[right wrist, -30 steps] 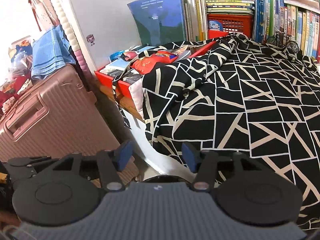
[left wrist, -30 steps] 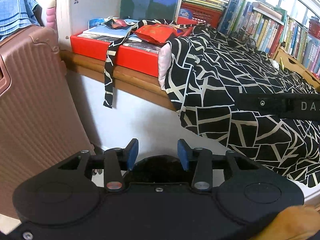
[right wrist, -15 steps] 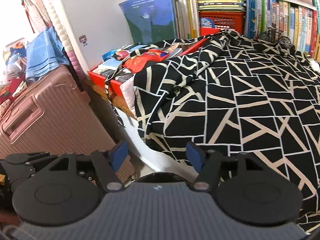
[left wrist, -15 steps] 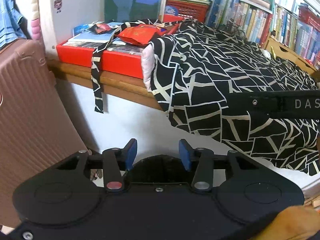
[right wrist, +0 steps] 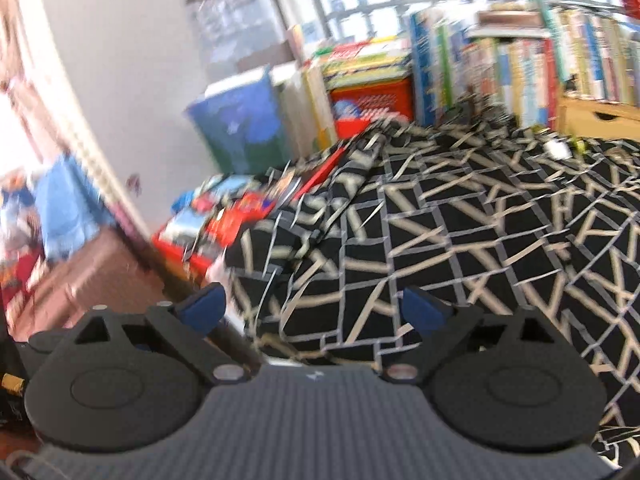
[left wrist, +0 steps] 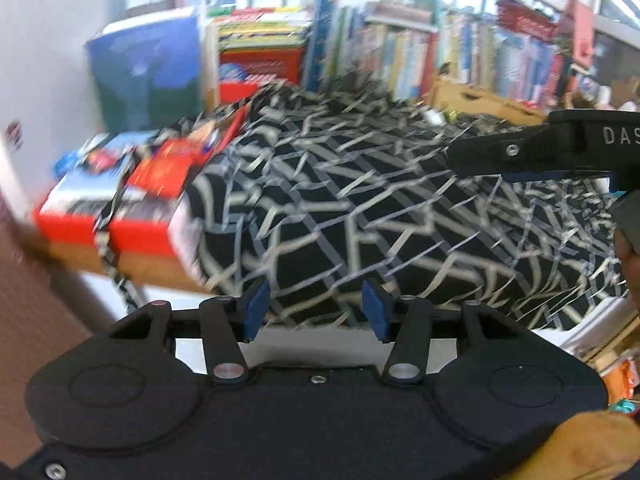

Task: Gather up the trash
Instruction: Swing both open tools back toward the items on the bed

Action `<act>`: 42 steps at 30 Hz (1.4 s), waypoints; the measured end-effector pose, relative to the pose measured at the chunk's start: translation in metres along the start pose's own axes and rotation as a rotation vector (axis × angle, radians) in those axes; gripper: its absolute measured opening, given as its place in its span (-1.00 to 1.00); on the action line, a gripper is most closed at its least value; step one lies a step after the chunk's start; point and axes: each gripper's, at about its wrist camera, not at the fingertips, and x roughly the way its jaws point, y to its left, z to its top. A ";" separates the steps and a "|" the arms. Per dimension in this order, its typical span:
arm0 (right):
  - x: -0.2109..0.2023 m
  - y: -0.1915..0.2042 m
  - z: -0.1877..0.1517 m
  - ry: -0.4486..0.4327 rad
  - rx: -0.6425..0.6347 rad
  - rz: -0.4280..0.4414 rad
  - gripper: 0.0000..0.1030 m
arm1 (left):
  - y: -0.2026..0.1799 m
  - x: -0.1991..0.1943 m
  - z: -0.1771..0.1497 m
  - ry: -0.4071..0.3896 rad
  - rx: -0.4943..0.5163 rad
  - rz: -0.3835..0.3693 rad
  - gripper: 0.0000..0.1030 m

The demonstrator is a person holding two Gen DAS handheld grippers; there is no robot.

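Note:
A red snack bag [left wrist: 166, 168] lies on the stack of books in the red box [left wrist: 76, 222], left of the black and white patterned cloth [left wrist: 360, 208]. In the right wrist view the red snack bag [right wrist: 244, 212] shows blurred at centre left. My left gripper [left wrist: 315, 309] is open and empty, low in front of the cloth's edge, well short of the bag. My right gripper [right wrist: 314, 308] is open wide and empty above the cloth [right wrist: 460, 240]. The right gripper's arm [left wrist: 560, 148] crosses the left wrist view at the right. Both views are motion blurred.
A pink suitcase [right wrist: 80, 280] stands at the left by the wall. Rows of books [left wrist: 440, 52] and a red basket [right wrist: 370, 106] line the back under the window. A wooden box [left wrist: 480, 100] sits at the back right. Orange wrappers [left wrist: 618, 376] lie low right.
Both grippers have risen and swung to the right, so the bed top and bookshelves fill more of each view. The right gripper's jaws have spread wider. The suitcase has slid out to the left.

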 end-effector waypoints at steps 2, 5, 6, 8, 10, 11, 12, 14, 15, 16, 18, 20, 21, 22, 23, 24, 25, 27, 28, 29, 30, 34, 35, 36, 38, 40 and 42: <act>-0.016 -0.011 0.015 -0.028 0.023 -0.008 1.00 | -0.009 -0.007 0.021 -0.016 0.034 -0.030 -0.06; -0.044 -0.027 0.044 -0.092 0.067 -0.011 1.00 | -0.023 -0.014 0.055 -0.020 0.100 -0.057 -0.05; -0.052 -0.033 0.053 -0.104 0.085 -0.008 1.00 | -0.027 -0.015 0.066 -0.026 0.112 -0.063 -0.06; -0.066 -0.042 0.071 -0.132 0.114 -0.004 1.00 | -0.037 -0.017 0.090 -0.050 0.121 -0.091 -0.06; -0.080 -0.052 0.089 -0.159 0.130 0.002 1.00 | -0.046 -0.018 0.113 -0.070 0.124 -0.128 -0.06; -0.085 -0.056 0.098 -0.169 0.129 0.004 1.00 | -0.052 -0.018 0.126 -0.080 0.133 -0.147 -0.06; -0.091 -0.061 0.107 -0.183 0.124 0.003 1.00 | -0.058 -0.018 0.138 -0.089 0.148 -0.157 -0.06; -0.102 -0.070 0.126 -0.215 0.107 -0.008 1.00 | -0.075 -0.017 0.161 -0.117 0.202 -0.167 -0.05; -0.106 -0.073 0.135 -0.226 0.101 -0.016 1.00 | -0.083 -0.017 0.173 -0.133 0.239 -0.174 -0.05; -0.111 -0.079 0.144 -0.234 0.105 -0.030 1.00 | -0.092 -0.017 0.182 -0.150 0.277 -0.175 -0.02; -0.119 -0.092 0.163 -0.267 0.128 -0.039 1.00 | -0.112 -0.011 0.206 -0.182 0.343 -0.159 -0.01; -0.126 -0.109 0.179 -0.317 0.147 -0.027 1.00 | -0.130 -0.002 0.228 -0.203 0.379 -0.159 -0.01; -0.127 -0.118 0.187 -0.335 0.149 -0.025 1.00 | -0.137 0.005 0.238 -0.209 0.390 -0.164 -0.01; -0.128 -0.128 0.195 -0.351 0.148 -0.032 1.00 | -0.146 0.014 0.250 -0.213 0.401 -0.171 -0.01; -0.127 -0.138 0.201 -0.364 0.146 -0.046 1.00 | -0.153 0.022 0.259 -0.215 0.407 -0.172 -0.01; -0.124 -0.150 0.210 -0.372 0.146 -0.074 1.00 | -0.161 0.032 0.269 -0.218 0.413 -0.170 -0.01; -0.122 -0.160 0.216 -0.374 0.147 -0.100 1.00 | -0.170 0.043 0.280 -0.224 0.418 -0.171 0.00; -0.116 -0.184 0.227 -0.370 0.149 -0.166 1.00 | -0.182 0.068 0.297 -0.227 0.407 -0.186 0.06; -0.114 -0.196 0.231 -0.368 0.150 -0.194 1.00 | -0.188 0.080 0.306 -0.230 0.395 -0.198 0.13; -0.112 -0.207 0.233 -0.367 0.151 -0.215 1.00 | -0.196 0.096 0.315 -0.233 0.383 -0.212 0.17; -0.109 -0.222 0.235 -0.366 0.151 -0.235 1.00 | -0.202 0.111 0.322 -0.232 0.374 -0.221 0.26; -0.089 -0.281 0.232 -0.343 0.169 -0.318 1.00 | -0.231 0.182 0.345 -0.207 0.355 -0.246 0.64; -0.082 -0.294 0.231 -0.338 0.165 -0.351 1.00 | -0.238 0.202 0.348 -0.195 0.349 -0.250 0.70; -0.075 -0.307 0.227 -0.342 0.160 -0.391 1.00 | -0.245 0.221 0.350 -0.177 0.343 -0.253 0.73; -0.062 -0.329 0.218 -0.365 0.151 -0.474 1.00 | -0.258 0.264 0.352 -0.123 0.336 -0.267 0.73; -0.043 -0.355 0.210 -0.352 0.151 -0.530 1.00 | -0.269 0.308 0.352 -0.067 0.318 -0.264 0.74; -0.018 -0.384 0.203 -0.312 0.175 -0.550 1.00 | -0.275 0.347 0.346 -0.022 0.301 -0.256 0.74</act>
